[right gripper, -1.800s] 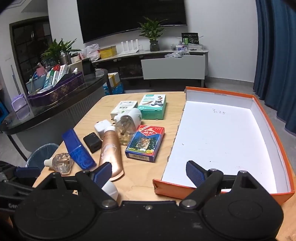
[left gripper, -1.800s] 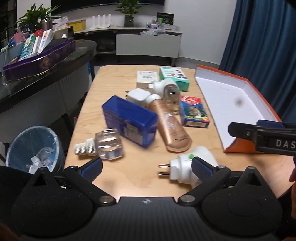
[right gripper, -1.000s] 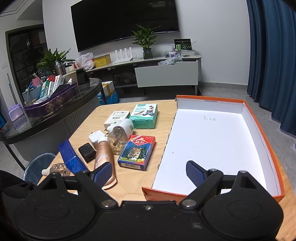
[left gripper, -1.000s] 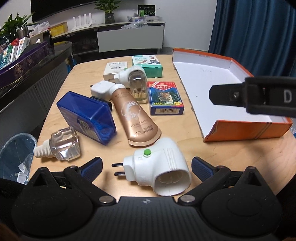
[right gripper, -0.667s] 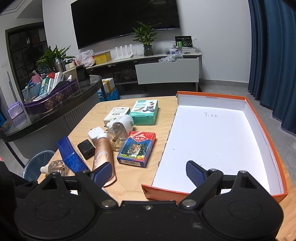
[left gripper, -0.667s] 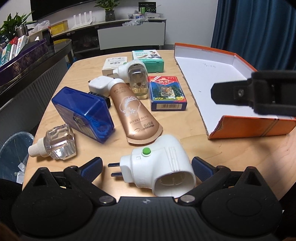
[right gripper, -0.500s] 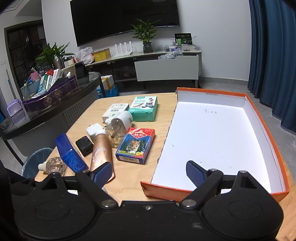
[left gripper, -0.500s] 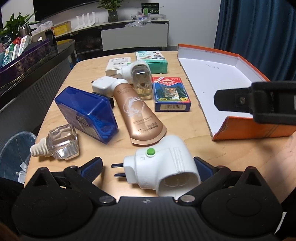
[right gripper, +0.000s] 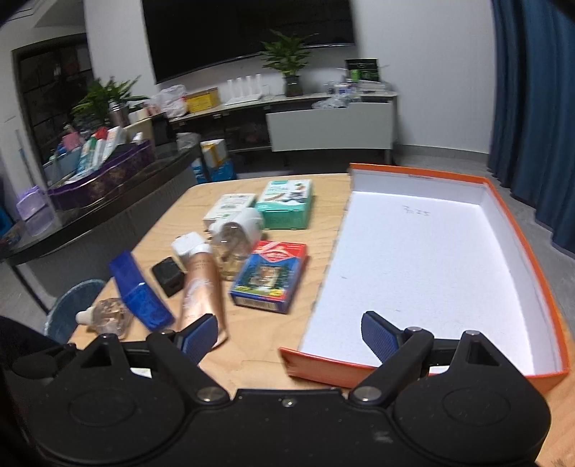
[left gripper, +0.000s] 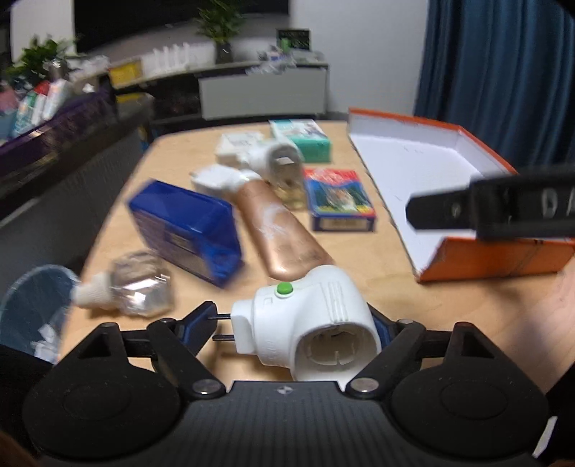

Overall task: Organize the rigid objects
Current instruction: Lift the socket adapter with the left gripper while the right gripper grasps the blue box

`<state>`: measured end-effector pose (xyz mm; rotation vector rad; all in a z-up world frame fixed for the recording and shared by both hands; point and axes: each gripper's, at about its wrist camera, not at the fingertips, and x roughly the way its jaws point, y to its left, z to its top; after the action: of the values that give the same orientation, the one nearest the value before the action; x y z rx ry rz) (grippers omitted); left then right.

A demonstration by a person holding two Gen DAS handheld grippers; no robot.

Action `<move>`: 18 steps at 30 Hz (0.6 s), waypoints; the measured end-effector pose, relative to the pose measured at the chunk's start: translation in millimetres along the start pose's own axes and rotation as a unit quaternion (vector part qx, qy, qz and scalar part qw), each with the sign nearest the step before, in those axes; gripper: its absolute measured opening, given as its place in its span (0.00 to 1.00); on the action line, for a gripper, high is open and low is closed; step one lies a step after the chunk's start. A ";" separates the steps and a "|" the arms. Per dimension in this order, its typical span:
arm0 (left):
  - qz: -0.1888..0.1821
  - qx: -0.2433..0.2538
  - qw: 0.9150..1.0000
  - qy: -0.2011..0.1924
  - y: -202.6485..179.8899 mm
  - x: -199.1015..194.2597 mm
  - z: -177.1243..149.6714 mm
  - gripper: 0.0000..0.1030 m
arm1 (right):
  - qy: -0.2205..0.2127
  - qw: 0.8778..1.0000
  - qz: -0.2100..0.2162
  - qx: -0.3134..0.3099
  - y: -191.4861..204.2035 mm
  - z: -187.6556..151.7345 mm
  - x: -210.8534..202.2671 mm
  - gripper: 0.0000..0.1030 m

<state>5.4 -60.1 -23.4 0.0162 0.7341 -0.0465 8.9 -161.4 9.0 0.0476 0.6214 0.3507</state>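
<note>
Light wooden tabletop [right gripper: 251,354] fills the foreground of a dim room, with a dark wall screen [right gripper: 248,28] and a potted plant [right gripper: 287,61] on the long sideboard behind. Toward the right sits an orange shoebox lid [right gripper: 524,251], white inside and with nothing in it. Left of it lie a tiger-print card box [right gripper: 269,276], a teal carton [right gripper: 285,208], a white carton [right gripper: 230,210], a bronze cream tube [left gripper: 284,233], a blue plastic case [left gripper: 187,233], a small black block [right gripper: 168,276] and a clear glass refill bottle [left gripper: 138,289]. Nearest the left wrist camera, a white plug-in vaporizer [left gripper: 309,323] with a green button lies on its side between the blue pads of the left gripper [left gripper: 293,325], whose jaws have just been closing around it; the right pad is hidden behind the body and the left one reaches the plug prongs, so a firm pinch cannot be confirmed. Over the lid's near edge, the right gripper [right gripper: 289,334] is spread wide, nothing between its pads.
</note>
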 end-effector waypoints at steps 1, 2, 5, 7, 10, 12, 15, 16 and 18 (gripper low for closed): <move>0.008 -0.012 1.000 0.002 5.6 -3.9 1.1 0.83 | 0.003 1.000 0.008 -0.003 3.0 0.5 1.3 0.99; 0.017 -0.024 1.000 0.000 12.9 -8.5 1.6 0.83 | 0.006 1.000 0.016 -0.011 6.6 1.6 3.1 0.99; 0.059 -0.061 0.996 -0.017 35.8 -24.4 1.5 0.83 | 0.010 0.998 0.051 -0.041 20.6 8.0 9.2 0.99; 0.087 -0.092 0.992 -0.025 52.9 -33.4 3.1 0.83 | 0.014 0.995 0.080 -0.059 33.8 14.7 15.8 0.99; 0.133 -0.129 0.982 -0.042 74.5 -45.3 6.0 0.83 | 0.024 0.988 0.103 -0.108 60.8 26.4 32.0 0.99; 0.155 -0.153 0.975 -0.053 86.7 -50.7 9.3 0.83 | 0.031 0.985 0.112 -0.129 77.3 32.4 46.7 0.99; 0.173 -0.176 0.967 -0.071 100.7 -56.4 14.4 0.83 | 0.057 0.979 0.138 -0.141 97.4 38.3 71.1 0.99; 0.176 -0.178 0.965 -0.075 103.9 -58.9 14.0 0.83 | 0.065 0.977 0.145 -0.145 103.6 39.1 78.2 0.99; 0.176 -0.188 0.963 -0.074 108.7 -58.7 14.7 0.83 | 0.072 0.974 0.143 -0.160 117.6 40.5 92.7 0.99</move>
<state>-23.1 50.2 26.7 -0.2178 0.5720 0.4284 66.2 -17.3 7.3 -0.2013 0.6972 0.7345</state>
